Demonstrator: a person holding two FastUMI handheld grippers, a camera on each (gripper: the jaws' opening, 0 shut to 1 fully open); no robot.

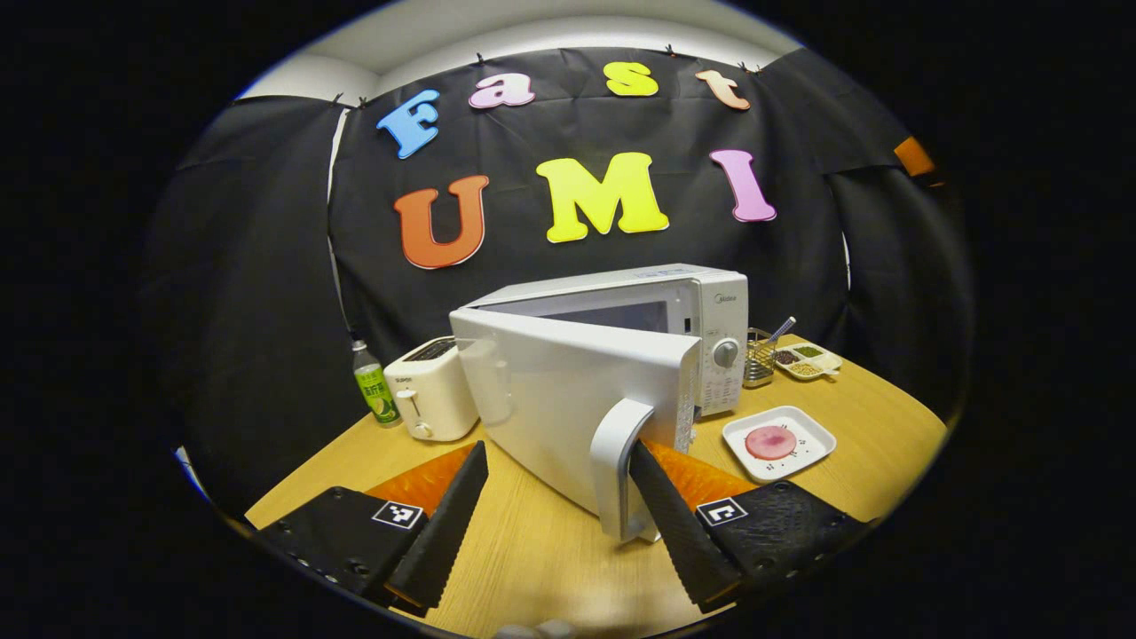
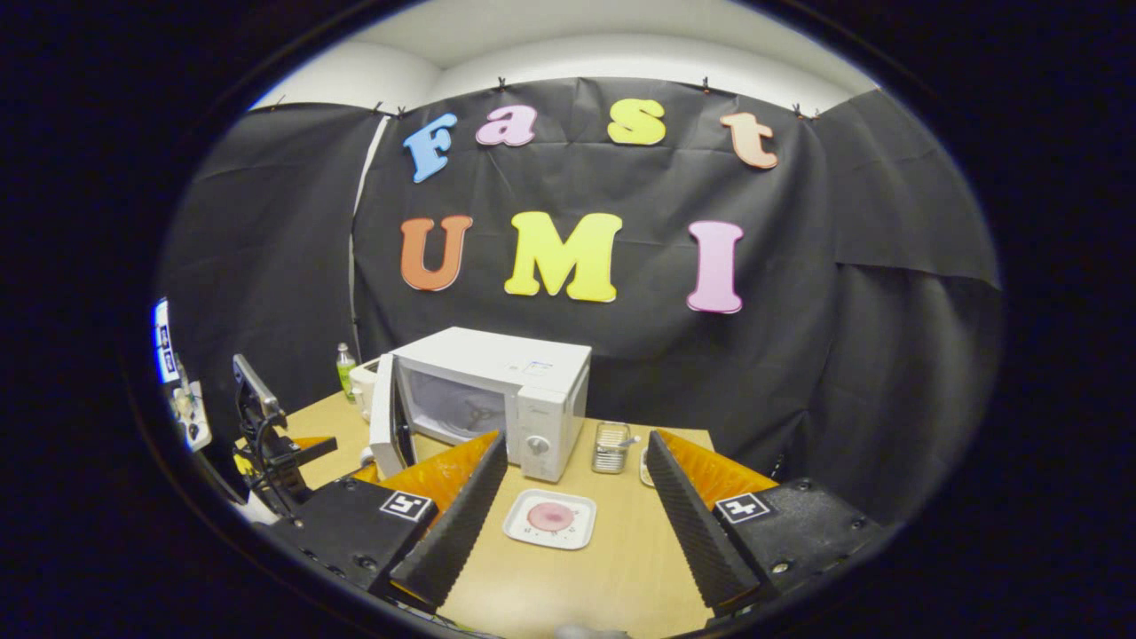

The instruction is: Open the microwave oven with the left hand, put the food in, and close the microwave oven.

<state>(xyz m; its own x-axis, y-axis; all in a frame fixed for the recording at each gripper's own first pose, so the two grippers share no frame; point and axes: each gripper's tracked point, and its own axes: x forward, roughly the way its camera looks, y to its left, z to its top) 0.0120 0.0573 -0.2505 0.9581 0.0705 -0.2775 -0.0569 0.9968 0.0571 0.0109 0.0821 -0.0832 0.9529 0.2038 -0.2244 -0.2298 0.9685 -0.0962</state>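
The white microwave [image 1: 701, 311] stands mid-table with its door [image 1: 568, 399] swung partly open toward me. The door's handle [image 1: 619, 461] lies between the fingers of my left gripper [image 1: 559, 448], close against the right finger [image 1: 674, 524]; the jaws are wide apart, so it is open. A white square plate [image 1: 812, 426] holding a pink round piece of food [image 1: 770, 441] sits right of the door. In the right gripper view the plate [image 2: 524, 532] and food [image 2: 550, 515] lie on the table just ahead of my open right gripper [image 2: 577, 439], in front of the microwave [image 2: 497, 373].
A white toaster [image 1: 432, 399] and a green bottle [image 1: 374, 390] stand left of the microwave. A wire basket [image 1: 759, 355] and a small divided tray [image 1: 806, 359] sit to its right at the back. The other gripper's body [image 2: 266, 435] shows at the table's left edge.
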